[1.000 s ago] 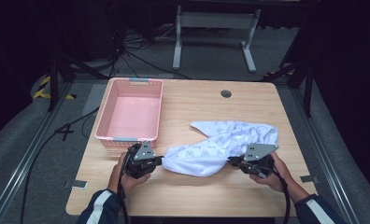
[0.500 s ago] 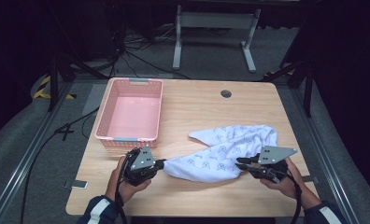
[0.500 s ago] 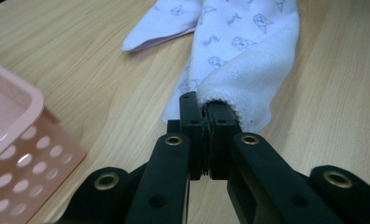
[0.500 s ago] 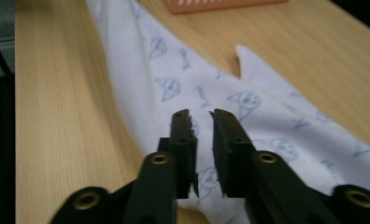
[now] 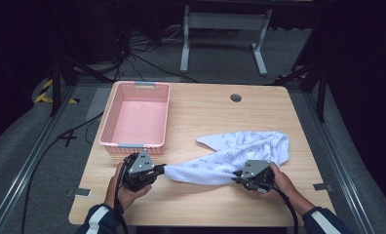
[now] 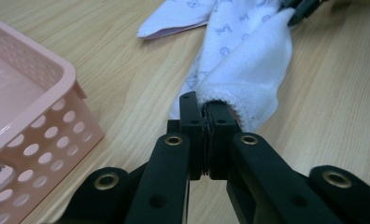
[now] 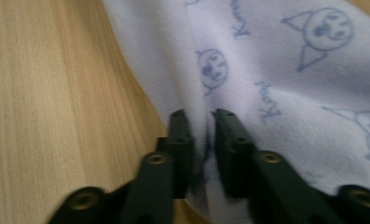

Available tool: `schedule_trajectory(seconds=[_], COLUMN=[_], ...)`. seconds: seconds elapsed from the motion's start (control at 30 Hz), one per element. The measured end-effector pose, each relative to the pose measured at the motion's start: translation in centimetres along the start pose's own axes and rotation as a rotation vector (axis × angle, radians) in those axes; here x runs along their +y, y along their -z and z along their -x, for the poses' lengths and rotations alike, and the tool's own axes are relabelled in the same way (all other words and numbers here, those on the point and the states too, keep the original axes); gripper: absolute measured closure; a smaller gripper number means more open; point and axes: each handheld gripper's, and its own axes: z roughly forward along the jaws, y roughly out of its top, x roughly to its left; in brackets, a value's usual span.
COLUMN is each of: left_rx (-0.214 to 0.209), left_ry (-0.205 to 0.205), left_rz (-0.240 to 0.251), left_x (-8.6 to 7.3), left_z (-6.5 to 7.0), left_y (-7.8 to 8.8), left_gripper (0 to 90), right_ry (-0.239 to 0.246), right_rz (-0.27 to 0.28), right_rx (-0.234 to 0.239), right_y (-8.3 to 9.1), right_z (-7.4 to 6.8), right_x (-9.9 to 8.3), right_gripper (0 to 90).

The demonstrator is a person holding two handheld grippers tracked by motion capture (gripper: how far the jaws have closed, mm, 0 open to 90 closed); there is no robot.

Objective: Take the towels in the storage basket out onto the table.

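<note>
A white towel (image 5: pixel 240 151) with a blue cartoon print lies stretched across the wooden table (image 5: pixel 205 107). My left gripper (image 5: pixel 163 168) is shut on its bunched left end; in the left gripper view the jaws (image 6: pixel 205 105) pinch the terry edge (image 6: pixel 244 70) tight. My right gripper (image 5: pixel 235 174) sits low at the towel's near edge. Its jaws have just been closing, and in the right gripper view (image 7: pixel 205 116) a fold of the towel (image 7: pixel 290 70) is squeezed between them.
A pink perforated basket (image 5: pixel 108 122) stands empty at the table's left, just beyond my left gripper, with its corner (image 6: pixel 43 93) close beside that gripper. A round cable hole (image 5: pixel 236 98) sits near the far edge. Bare wood lies along the front edge.
My right gripper moved left and down along the towel's near edge and took a new pinch there. The towel's right part has settled flatter. The left gripper stayed put.
</note>
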Motion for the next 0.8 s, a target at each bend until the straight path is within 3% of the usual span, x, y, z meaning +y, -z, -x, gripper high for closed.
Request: schedule_trajectory(seconds=[0.03, 0.17, 0.3, 0.37, 0.47, 0.53, 0.57, 0.6, 0.63, 0.73, 0.8], left_rx=[0.005, 0.008, 0.023, 0.028, 0.031, -0.021, -0.021, -0.030, -0.035, -0.066, -0.085], left_ry=[0.003, -0.014, -0.013, -0.003, 0.009, 0.001, 0.001, -0.024, -0.024, -0.038, -0.032], left_rz=[0.003, 0.035, 0.064, 0.087, 0.115, 0.108, 0.108, 0.095, 0.088, 0.084, 0.085], left_x=[0.1, 0.7, 1.0, 1.1, 0.9, 0.8, 0.8, 0.7, 0.6, 0.3, 0.1], left_z=[0.1, 0.6, 0.8, 0.6, 0.4, 0.8, 0.8, 1.1, 1.5, 2.6, 3.3], left_y=[0.1, 0.7, 1.6, 2.3, 3.2, 3.4, 3.4, 3.5, 3.5, 3.9, 4.2], left_gripper=[88.0, 88.0, 88.0, 88.0, 88.0, 88.0, 88.0, 88.0, 88.0, 87.5, 86.8], right_ry=[-0.016, -0.009, -0.044, -0.049, -0.055, -0.070, -0.070, -0.079, -0.083, -0.086, -0.087], right_rz=[0.016, 0.123, 0.252, 0.303, 0.334, 0.349, 0.349, 0.355, 0.342, 0.279, 0.229], right_rx=[0.015, -0.011, -0.026, -0.045, -0.068, -0.044, -0.044, -0.022, 0.038, 0.149, 0.192], right_y=[0.5, 4.3, 8.1, 9.0, 9.5, 9.6, 9.6, 9.7, 9.8, 10.0, 10.2], right_z=[0.2, 0.4, 1.0, 1.5, 2.2, 2.5, 2.5, 2.5, 2.4, 1.2, -0.1], right_x=[0.0, 1.5, 3.5, 4.5, 6.1, 6.5, 6.5, 6.5, 6.2, 4.7, 3.3], right_gripper=[86.4, 86.9, 86.4, 86.8, 86.9, 86.9, 86.9, 86.9, 86.8, 86.8, 86.7])
